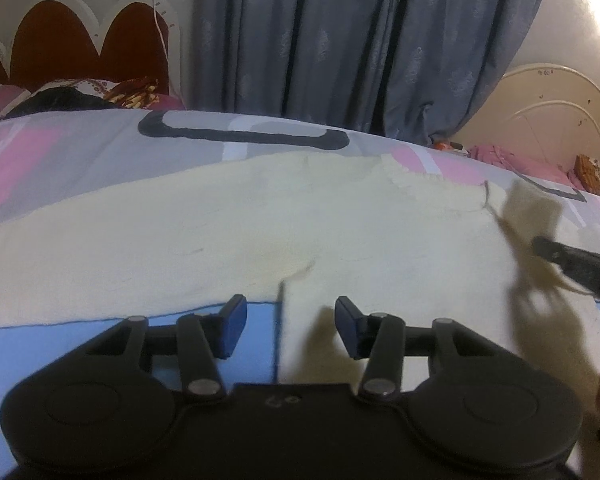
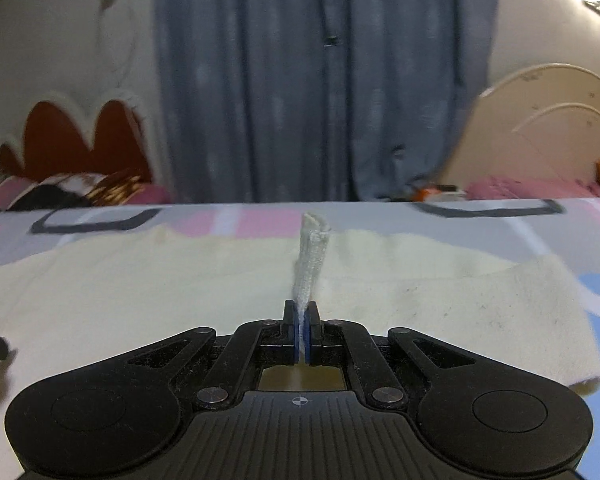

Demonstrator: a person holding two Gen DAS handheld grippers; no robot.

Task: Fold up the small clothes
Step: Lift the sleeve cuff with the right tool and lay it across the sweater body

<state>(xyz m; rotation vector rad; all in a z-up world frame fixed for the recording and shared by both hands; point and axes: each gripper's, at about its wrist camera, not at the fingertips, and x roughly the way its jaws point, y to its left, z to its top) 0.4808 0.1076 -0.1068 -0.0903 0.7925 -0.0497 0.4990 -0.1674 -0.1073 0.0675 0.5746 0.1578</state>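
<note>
Right claw (image 2: 302, 326) is clamped tight on a narrow strip of the cream garment (image 2: 220, 280), a bunched edge or corner that stands up from between the blue pads in the right wrist view. Left claw (image 1: 291, 326) stands part-way apart, its pads not pressing on anything; the garment's near edge and a thin dark thread lie between and just ahead of the fingers, but nothing is gripped there as far as I can tell.

The garment itself lies spread across the bed (image 1: 80, 148), on a sheet patterned in pink, grey and blue, and it covers most of the middle of both views. Its far edge runs uneven near the dark rounded rectangle printed on the sheet. In the left wrist view the right claw comes in from the right side, blurred, with a flap of cloth lifted in it and a shadow thrown on the fabric below.

My reading is that a fold is under way: one side of the garment is raised by the right claw to be carried over the flat part (the blur suggests quick travel). Next, the lifted edge needs to be laid down square on the body of the cloth, with the left claw either pinning the near hem or taking hold of it so the fabric does not drag along.
</note>
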